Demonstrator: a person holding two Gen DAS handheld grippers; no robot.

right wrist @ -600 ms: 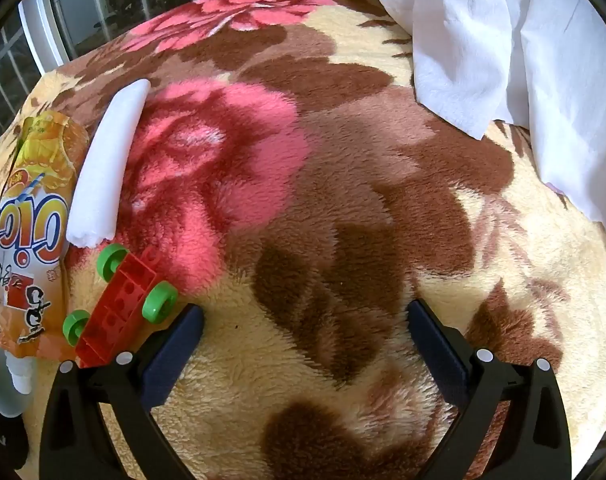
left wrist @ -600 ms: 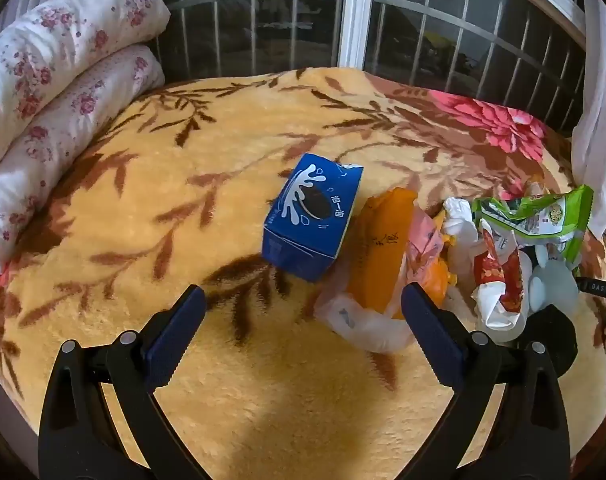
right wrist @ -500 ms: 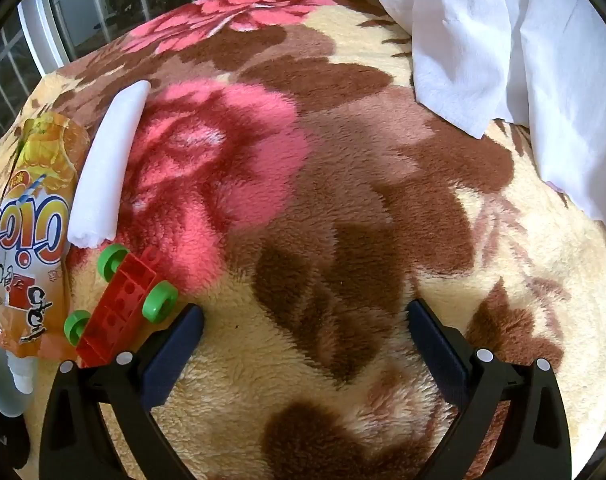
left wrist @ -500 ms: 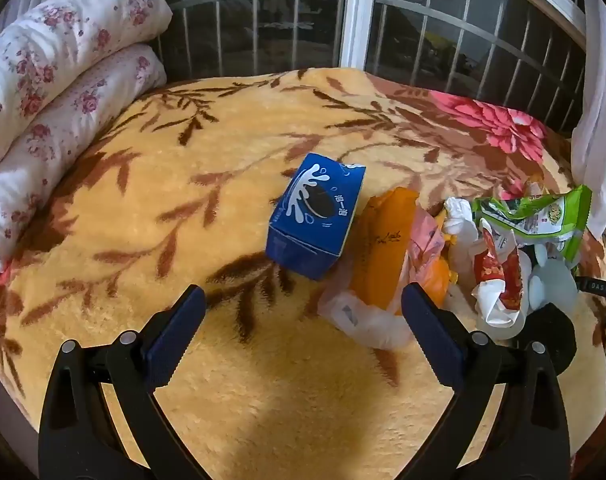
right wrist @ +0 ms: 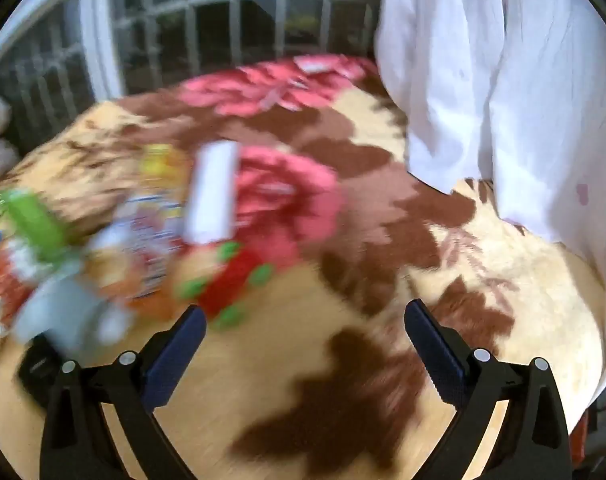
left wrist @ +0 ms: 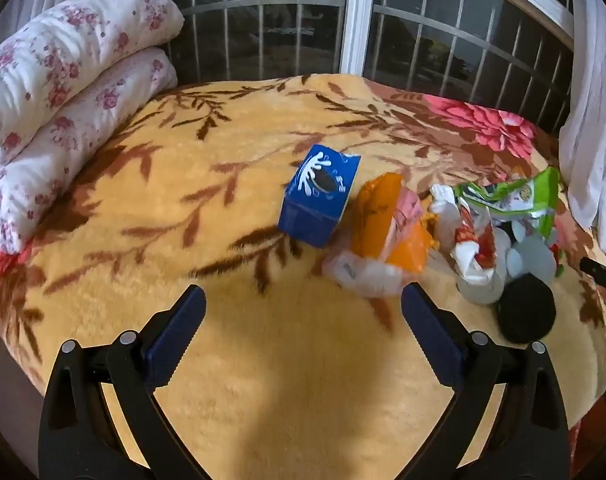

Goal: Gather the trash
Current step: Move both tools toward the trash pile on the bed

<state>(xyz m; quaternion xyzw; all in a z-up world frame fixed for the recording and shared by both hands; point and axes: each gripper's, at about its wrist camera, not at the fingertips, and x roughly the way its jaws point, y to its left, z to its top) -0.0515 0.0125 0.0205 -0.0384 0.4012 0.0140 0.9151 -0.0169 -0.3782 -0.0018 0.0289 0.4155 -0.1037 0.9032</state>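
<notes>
In the left wrist view a blue biscuit box (left wrist: pixel 319 194) lies on the floral blanket (left wrist: pixel 191 184). Right of it is a heap of trash: an orange wrapper (left wrist: pixel 387 220), a red-and-white wrapper (left wrist: pixel 475 244) and a green wrapper (left wrist: pixel 515 196). My left gripper (left wrist: pixel 303 320) is open and empty, short of the heap. In the blurred right wrist view my right gripper (right wrist: pixel 303 340) is open and empty, with a white roll (right wrist: pixel 213 192), an orange pouch (right wrist: pixel 155 216) and a red toy car (right wrist: pixel 231 280) ahead to its left.
Folded floral quilts (left wrist: pixel 55 92) lie at the left. A barred window (left wrist: pixel 355 20) runs behind the bed. A white curtain (right wrist: pixel 503 80) hangs at the right. A black round object (left wrist: pixel 525 308) lies by the heap.
My right gripper has pulled back and tilted up fast, so the window and more trash come into view, blurred. My left gripper has barely moved.
</notes>
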